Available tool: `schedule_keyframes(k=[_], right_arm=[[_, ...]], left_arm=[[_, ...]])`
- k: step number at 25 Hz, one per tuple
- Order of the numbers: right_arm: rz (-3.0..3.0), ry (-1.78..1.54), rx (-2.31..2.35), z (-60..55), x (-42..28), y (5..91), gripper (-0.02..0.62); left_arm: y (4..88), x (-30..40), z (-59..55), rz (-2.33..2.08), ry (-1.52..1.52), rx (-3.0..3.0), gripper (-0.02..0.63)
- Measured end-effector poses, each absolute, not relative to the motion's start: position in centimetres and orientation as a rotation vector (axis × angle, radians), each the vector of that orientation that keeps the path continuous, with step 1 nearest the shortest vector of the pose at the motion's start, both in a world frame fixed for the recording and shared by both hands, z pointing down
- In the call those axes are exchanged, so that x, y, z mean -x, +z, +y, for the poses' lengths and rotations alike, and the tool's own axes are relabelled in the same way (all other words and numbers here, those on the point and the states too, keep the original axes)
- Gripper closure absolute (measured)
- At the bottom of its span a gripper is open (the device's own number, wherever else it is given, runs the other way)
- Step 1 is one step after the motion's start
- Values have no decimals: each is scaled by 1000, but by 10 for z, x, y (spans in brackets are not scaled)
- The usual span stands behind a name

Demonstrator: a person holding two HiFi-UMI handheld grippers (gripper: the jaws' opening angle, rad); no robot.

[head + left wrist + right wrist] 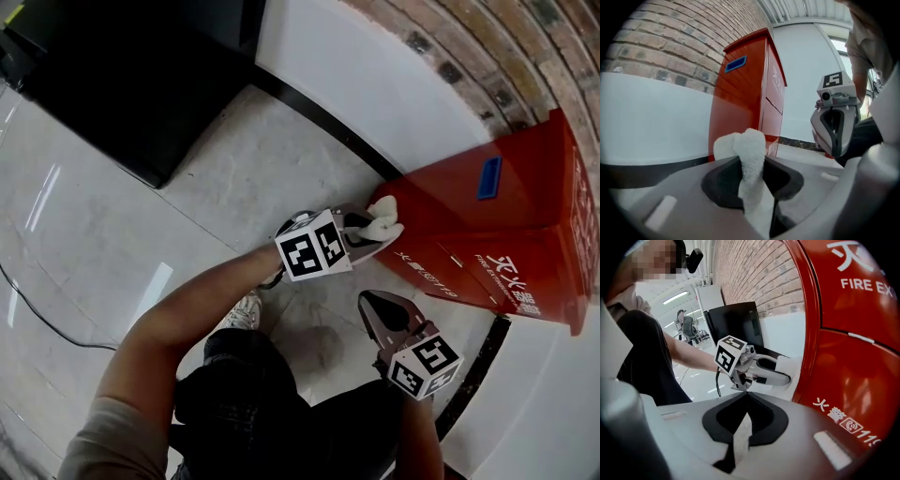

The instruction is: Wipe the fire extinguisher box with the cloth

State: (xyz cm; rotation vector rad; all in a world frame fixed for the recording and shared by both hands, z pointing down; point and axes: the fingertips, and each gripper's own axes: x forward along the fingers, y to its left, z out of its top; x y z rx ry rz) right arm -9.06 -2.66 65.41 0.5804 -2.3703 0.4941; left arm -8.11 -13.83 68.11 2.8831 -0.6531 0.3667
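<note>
Left gripper view: the left gripper point(752, 164) jaws are clamped on the white cloth point(749, 145), which bulges above the pads at lower centre. Right gripper view: the right gripper point(746, 397) jaws are fully closed, tips meeting. Only this view shows the cloth at the front corner of the red fire extinguisher box point(853, 357), centre right; contact cannot be confirmed. The head view alone shows open tiled floor point(112, 216) left of the box, bounded by a black skirting strip point(319, 117) and a black cabinet point(141, 84) at upper left. Legible on the box front: "FIRE EX", "火警", "119". The blue label point(736, 64) on its side is unreadable.
</note>
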Motion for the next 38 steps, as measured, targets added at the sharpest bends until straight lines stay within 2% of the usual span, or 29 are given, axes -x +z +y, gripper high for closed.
schedule_keyframes(k=[7,15,38], right_arm=[[-2329,518,-552,-20,92,670,571],[-2309,564,-605,-41,92,677,571],[-2176,598,-717,-74,107,699,571]], left_arm=[[727,93,-130,-610,515,-2844,491],[753,78,-175,-640,514,-2818,491],[771,69,-316,-822,513,-2771,492]])
